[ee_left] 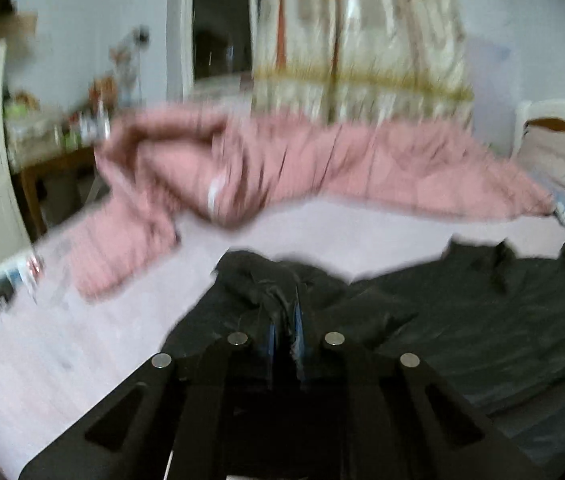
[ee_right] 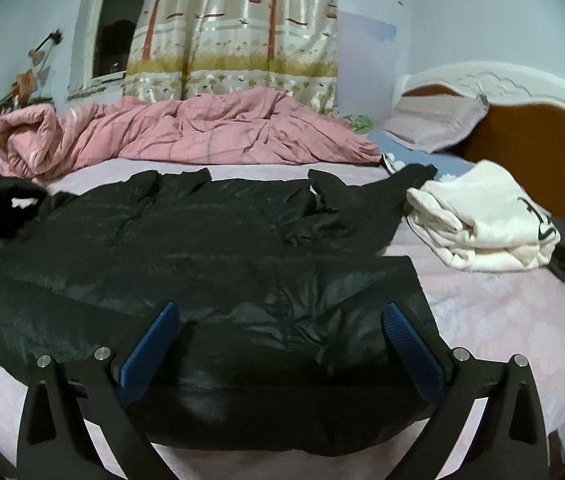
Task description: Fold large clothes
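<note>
1. Black puffer jacket (ee_right: 202, 248) – shiny quilted fabric, spread flat and wide across the pink bed sheet (ee_right: 502, 312).
2. Near hem – bulges at the bed's front edge.
3. One end (ee_left: 266, 280) – bunched and raised off the sheet.

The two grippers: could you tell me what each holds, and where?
Left gripper pinches a bunched fold of the black jacket; right gripper holds nothing, jaws open.

Bed (ee_right: 502, 312), pink sheet: black jacket (ee_right: 202, 240) spread flat, pink quilt (ee_right: 202, 132) behind, white garment (ee_right: 482, 216) right.
</note>
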Tool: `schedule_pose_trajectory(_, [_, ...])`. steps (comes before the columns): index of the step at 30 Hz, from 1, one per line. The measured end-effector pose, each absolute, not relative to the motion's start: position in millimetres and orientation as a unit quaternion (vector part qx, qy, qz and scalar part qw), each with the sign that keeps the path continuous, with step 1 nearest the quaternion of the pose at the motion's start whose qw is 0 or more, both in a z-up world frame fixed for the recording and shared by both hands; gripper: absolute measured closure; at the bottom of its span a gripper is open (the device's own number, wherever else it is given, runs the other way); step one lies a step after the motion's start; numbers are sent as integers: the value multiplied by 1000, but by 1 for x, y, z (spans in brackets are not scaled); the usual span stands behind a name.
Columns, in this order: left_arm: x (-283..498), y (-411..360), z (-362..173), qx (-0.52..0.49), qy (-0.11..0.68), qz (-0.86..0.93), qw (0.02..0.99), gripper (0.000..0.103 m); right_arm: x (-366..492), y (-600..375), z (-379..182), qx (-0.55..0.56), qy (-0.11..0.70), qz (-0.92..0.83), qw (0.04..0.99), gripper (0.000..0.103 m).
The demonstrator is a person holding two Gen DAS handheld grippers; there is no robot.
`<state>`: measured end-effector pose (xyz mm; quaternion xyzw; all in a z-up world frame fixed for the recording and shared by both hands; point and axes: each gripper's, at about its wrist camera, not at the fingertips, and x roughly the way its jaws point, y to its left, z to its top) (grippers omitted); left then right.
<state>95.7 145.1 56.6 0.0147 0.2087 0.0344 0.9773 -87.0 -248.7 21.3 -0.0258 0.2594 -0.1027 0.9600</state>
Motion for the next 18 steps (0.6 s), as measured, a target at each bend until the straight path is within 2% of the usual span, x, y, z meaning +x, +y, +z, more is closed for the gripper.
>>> schedule_pose_trajectory(4, [49,99,71,29,171,-22,985,96,-90,-257,26,-3,254,-105,961,0])
schedule_pose_trajectory(7, [22,60,59,31,192,-81,978,96,-93,-258,28,-2,249,-108,962,0])
schedule_pose_trajectory(12, [-6,-3,7,77,257,-142,953,96,-94,-262,29,7,251,-108,962,0])
schedule_pose_trajectory(18, [-24,-31,-14,125,262,-155,945,94,-93,-271,27,38,261,-91,960,0])
